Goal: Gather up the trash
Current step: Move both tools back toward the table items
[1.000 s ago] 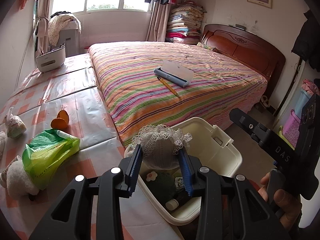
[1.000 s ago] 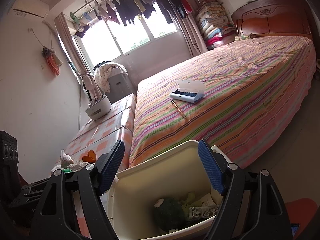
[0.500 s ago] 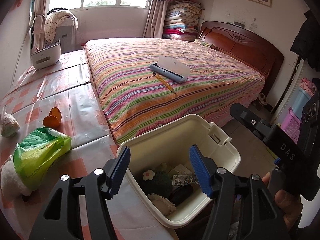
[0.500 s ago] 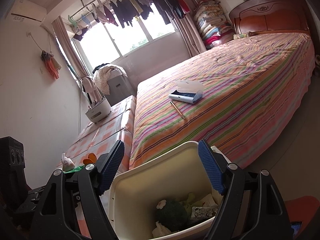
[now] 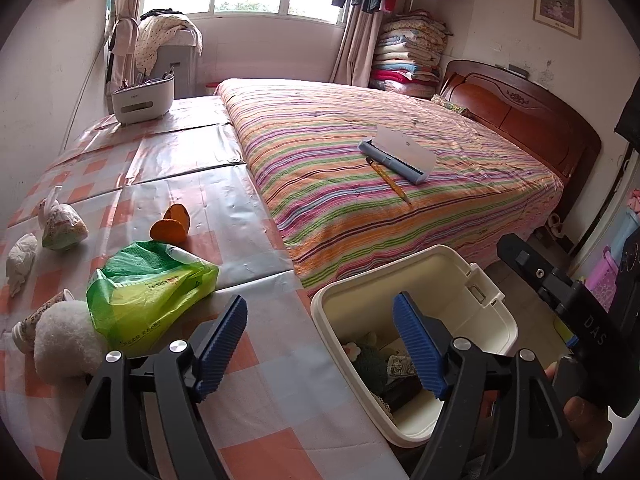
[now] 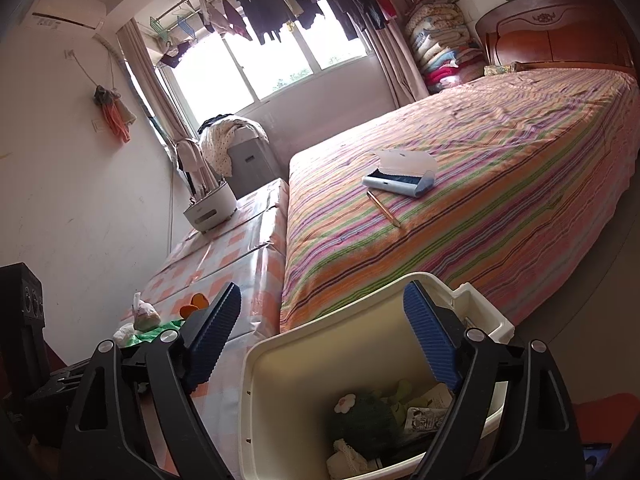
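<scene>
The bed [image 5: 380, 168] fills the far right of the room; left of it runs the checked surface [image 5: 168, 168], and at its near right corner sits the cream bin [image 5: 496, 320], already holding some scraps. The left tongs [image 5: 320, 344] have just been opening and stand apart with nothing between them, straddling the gap between surface edge and bin. The green bag [image 5: 148, 292], the biggest piece of trash left, lies just left and a little beyond them, its long axis running left to right. The right tongs [image 6: 322, 336], also apart and empty, hover over the bin, so the left hand looks nearer the bag
</scene>
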`<state>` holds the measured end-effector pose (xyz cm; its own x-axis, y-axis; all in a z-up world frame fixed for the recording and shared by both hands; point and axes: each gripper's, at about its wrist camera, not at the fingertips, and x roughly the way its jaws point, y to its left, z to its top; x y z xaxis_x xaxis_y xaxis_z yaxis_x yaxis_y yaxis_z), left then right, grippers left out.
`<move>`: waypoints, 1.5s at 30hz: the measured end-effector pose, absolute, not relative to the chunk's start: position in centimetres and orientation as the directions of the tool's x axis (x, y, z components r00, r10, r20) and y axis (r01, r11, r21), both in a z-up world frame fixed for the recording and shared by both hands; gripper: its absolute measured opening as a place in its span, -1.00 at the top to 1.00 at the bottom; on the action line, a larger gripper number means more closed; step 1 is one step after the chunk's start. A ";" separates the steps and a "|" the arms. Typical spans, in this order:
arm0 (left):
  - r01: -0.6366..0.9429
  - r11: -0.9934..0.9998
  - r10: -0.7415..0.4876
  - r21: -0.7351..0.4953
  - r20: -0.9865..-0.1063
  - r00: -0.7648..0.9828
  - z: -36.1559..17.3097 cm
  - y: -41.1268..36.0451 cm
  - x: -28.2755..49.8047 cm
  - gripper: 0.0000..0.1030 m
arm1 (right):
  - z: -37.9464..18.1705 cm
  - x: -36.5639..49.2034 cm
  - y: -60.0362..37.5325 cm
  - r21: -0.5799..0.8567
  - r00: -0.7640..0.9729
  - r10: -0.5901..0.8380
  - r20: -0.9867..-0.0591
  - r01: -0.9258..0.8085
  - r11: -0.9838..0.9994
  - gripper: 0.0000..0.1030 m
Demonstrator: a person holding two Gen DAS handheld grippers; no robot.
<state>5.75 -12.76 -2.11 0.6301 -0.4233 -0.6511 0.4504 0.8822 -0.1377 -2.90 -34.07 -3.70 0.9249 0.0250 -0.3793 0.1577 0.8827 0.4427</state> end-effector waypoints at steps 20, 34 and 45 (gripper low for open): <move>0.244 0.965 -0.247 -0.096 -0.641 0.727 -1.2 -2.6 5.9 -0.51 | -3.5 0.3 -26.6 0.392 0.900 0.156 -0.408 0.019 0.920 -0.62; 0.045 0.989 -0.126 -0.139 -0.658 0.742 -1.2 7.2 6.7 -0.51 | -3.8 2.6 -20.8 0.389 0.855 0.274 -0.441 -0.094 0.917 -0.62; -0.121 0.973 -0.046 -0.199 -0.676 0.736 -0.6 15.3 10.2 -0.51 | -3.4 6.4 -17.4 0.408 0.809 0.355 -0.469 -0.157 0.899 -0.63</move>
<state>10.18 15.25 -0.64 0.7358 -0.0464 -0.6756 -0.1212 0.9725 -0.1988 6.41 -17.42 -3.41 0.8086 0.3548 -0.4693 -0.1574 0.8991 0.4084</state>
